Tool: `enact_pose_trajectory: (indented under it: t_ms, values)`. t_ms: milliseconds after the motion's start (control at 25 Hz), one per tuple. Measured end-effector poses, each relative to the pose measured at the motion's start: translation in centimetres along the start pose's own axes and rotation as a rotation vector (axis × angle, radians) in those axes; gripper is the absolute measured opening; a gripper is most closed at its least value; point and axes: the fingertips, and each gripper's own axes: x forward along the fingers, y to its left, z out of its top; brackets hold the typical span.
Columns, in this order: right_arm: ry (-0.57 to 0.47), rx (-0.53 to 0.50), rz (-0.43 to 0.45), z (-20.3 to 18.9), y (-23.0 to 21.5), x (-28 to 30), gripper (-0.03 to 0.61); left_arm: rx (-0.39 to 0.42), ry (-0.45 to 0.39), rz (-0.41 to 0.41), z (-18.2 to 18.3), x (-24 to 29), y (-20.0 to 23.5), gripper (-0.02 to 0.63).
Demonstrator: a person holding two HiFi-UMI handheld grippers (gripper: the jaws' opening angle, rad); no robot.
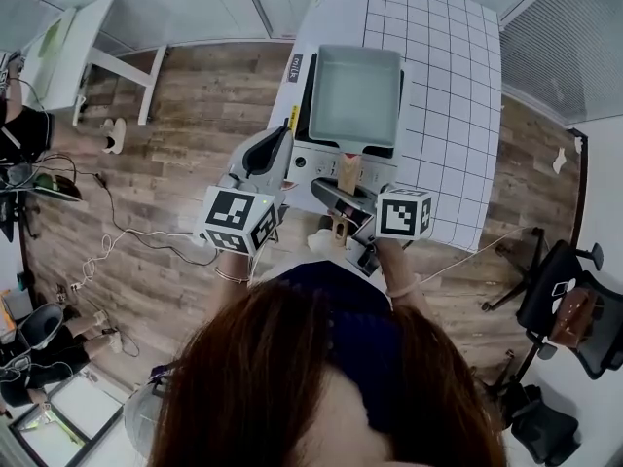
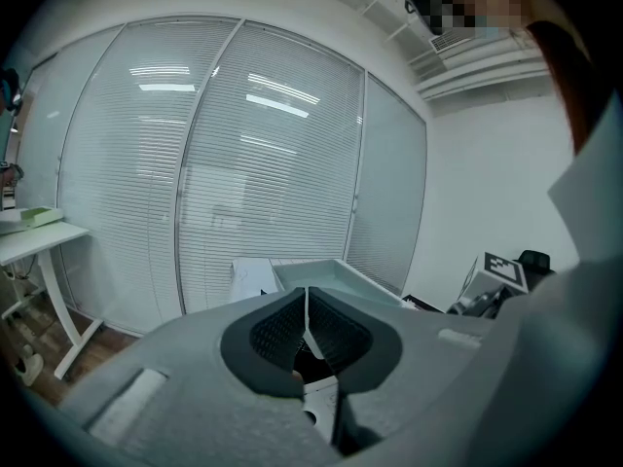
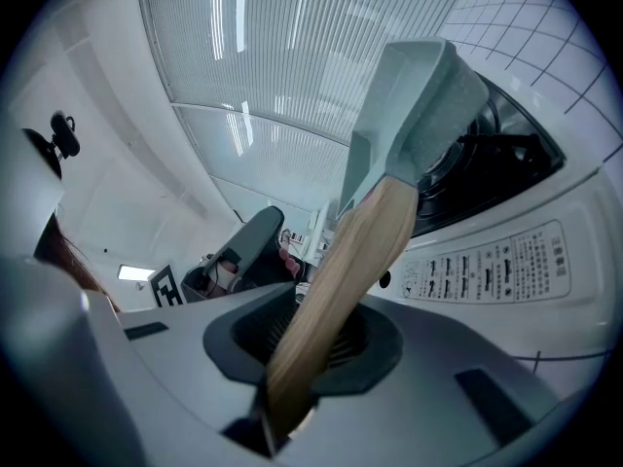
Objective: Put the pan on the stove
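Setting: wood-plank floor (image 1: 165, 134), with a white worktop (image 1: 336, 17) partly covered by a gridded mat (image 1: 443, 76). A white portable stove (image 1: 313, 160) stands at the near end of the worktop, its control panel facing the person.

Task item: the rectangular pale-green pan (image 1: 355, 95) lies over the stove's black burner recess. Its wooden handle (image 1: 348, 174) projects over the control panel toward the person. In the head view the pan body sits squarely within the burner area. Neither view confirms whether the base bears fully on the supports or is held just clear of them.

Right tool (image 3: 302, 358): pinching the wooden handle near its free end. The handle runs up between the two pads and fills the gap between them.

Left tool (image 2: 310, 334): pads pressed together with nothing between them. It is held to the left of the stove, apart from the pan, and faces the window blinds (image 2: 273, 163).

Progress, by judgement: placement looks essentially achieved, since the pan is where the task requires. Outstanding: confirm that the pan is seated flat and stable, open the right tool off the handle, and withdraw it without dragging the pan off centre. The left tool has no evident part in this step.
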Motion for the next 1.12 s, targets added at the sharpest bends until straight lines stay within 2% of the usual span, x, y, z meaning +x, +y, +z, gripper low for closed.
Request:
enact_pose_trajectory:
  t_ms: [1120]
  values:
    - [-0.011,0.037,-0.017,0.1,-1.8,0.3,0.079,0.006,0.023,-0.004,-0.5,0.2,0.0,0.02]
